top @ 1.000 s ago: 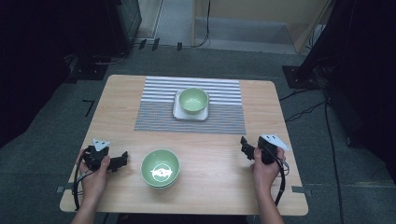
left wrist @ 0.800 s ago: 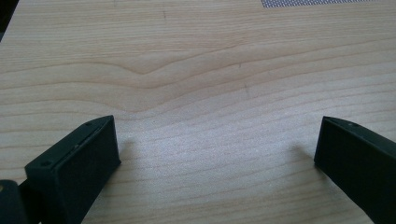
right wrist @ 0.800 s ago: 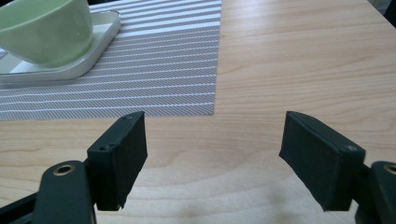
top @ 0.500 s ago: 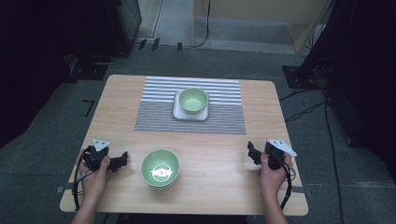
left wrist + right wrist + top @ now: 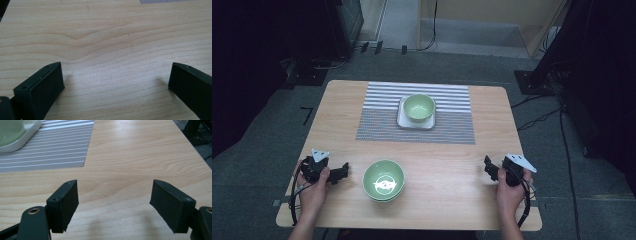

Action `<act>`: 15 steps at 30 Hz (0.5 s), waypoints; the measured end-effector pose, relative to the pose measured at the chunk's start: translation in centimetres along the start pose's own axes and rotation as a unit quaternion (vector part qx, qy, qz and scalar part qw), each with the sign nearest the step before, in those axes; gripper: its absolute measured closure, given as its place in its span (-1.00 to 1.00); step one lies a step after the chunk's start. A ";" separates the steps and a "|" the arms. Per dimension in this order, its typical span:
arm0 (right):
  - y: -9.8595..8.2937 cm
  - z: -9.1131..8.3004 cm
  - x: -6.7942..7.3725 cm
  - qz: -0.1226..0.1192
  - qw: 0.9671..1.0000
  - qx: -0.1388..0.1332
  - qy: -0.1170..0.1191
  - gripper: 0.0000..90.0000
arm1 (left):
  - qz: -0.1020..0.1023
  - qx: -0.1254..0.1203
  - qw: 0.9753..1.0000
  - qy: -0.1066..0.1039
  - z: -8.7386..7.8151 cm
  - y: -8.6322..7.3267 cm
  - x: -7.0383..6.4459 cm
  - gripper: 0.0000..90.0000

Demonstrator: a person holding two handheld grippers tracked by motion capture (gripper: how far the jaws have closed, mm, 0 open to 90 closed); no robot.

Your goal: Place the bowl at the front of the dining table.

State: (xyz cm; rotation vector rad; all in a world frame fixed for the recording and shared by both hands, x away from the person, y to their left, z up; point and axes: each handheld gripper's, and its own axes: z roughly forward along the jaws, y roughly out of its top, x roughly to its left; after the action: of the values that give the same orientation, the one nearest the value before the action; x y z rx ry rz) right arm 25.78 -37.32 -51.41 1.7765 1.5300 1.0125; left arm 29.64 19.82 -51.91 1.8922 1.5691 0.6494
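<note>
Resting: we hold both grippers low on the near part of the wooden table (image 5: 442, 200), neither one touching a dish.
Left gripper (image 5: 343, 171): jaws spread wide apart with bare wood between them, sitting just left of the nearest bowl.
Right gripper (image 5: 488, 167): jaws likewise wide apart and empty, well apart from both bowls, near the table's right edge.
Near bowl (image 5: 384, 180): a green bowl with a white pattern inside, standing upright at the front of the table; it may be two bowls nested, but we cannot tell from this height.
Far bowl (image 5: 419, 106): a plain green bowl already seated on the white square plate (image 5: 403, 120), which lies on the striped placemat (image 5: 377, 117).
Progress: we judge one bowl is placed on the mat and the near bowl is left to handle; no grasp has begun.
Surface: light wood grain, flat and bare around the jaws.
Room: dim, grey floor with cables (image 5: 537, 119) and dark stands around the table.
</note>
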 end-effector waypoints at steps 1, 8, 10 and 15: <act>-0.1 -0.1 -0.2 0.000 1.000 0.000 -0.002 -0.51 | 0.000 0.000 1.000 0.000 0.0 0.0 0.0 -1.00; -0.4 -0.6 -1.3 -0.001 1.000 0.003 -0.016 -0.52 | 0.000 0.000 1.000 0.000 0.0 0.0 0.0 -1.00; -0.5 -0.8 -1.6 -0.001 1.000 0.004 -0.018 -0.52 | 0.000 0.000 1.000 0.000 0.0 0.0 0.0 -1.00; -0.8 -1.2 -2.4 0.000 1.000 0.008 -0.026 -0.52 | 0.000 0.000 1.000 0.000 0.0 0.0 0.0 -1.00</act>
State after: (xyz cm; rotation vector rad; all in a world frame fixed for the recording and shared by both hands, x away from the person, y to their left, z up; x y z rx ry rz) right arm 24.24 -39.64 -51.83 1.7990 1.5097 0.9500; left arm 29.63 19.82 -51.91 1.8918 1.5691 0.6495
